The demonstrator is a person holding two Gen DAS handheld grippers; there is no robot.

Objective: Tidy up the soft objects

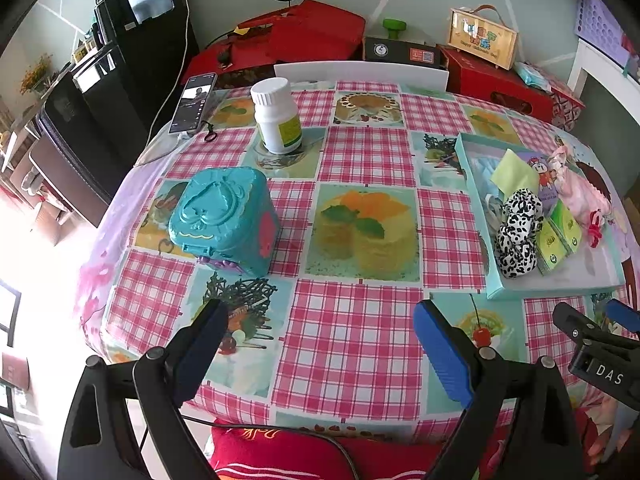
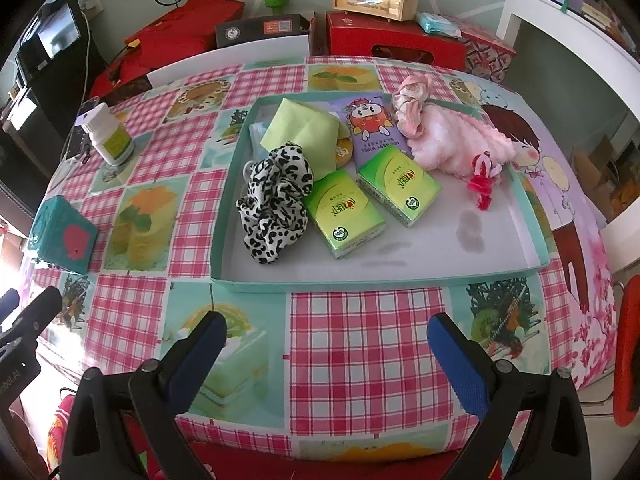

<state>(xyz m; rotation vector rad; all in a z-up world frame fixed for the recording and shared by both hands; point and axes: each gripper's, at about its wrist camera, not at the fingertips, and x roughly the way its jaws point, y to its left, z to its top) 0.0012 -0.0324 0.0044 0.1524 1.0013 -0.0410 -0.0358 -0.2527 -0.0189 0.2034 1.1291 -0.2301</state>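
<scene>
- Both pairs of jaws stand wide apart and hold nothing: the left gripper (image 1: pixel 320 344) and the right gripper (image 2: pixel 326 354) hover over the near edge of the worktop (image 1: pixel 352 320).
- The soft things lie gathered in a shallow teal tray (image 2: pixel 256 280) on the right: a leopard-print scrunchie (image 2: pixel 276 204), a pale green cloth (image 2: pixel 300 128), a pink fluffy cloth (image 2: pixel 456 140) and a pink knotted fabric piece (image 2: pixel 412 108).
- Two green tissue packs (image 2: pixel 344 216) and a purple baby wipes pack (image 2: pixel 368 124) share the tray, so sorting looks largely done.
- On the left, apart from the tray, stand hard items: a teal toy box (image 1: pixel 224 220) and a white pill bottle (image 1: pixel 278 116).
- The right gripper faces the tray, likely placed to adjust its contents.
</scene>
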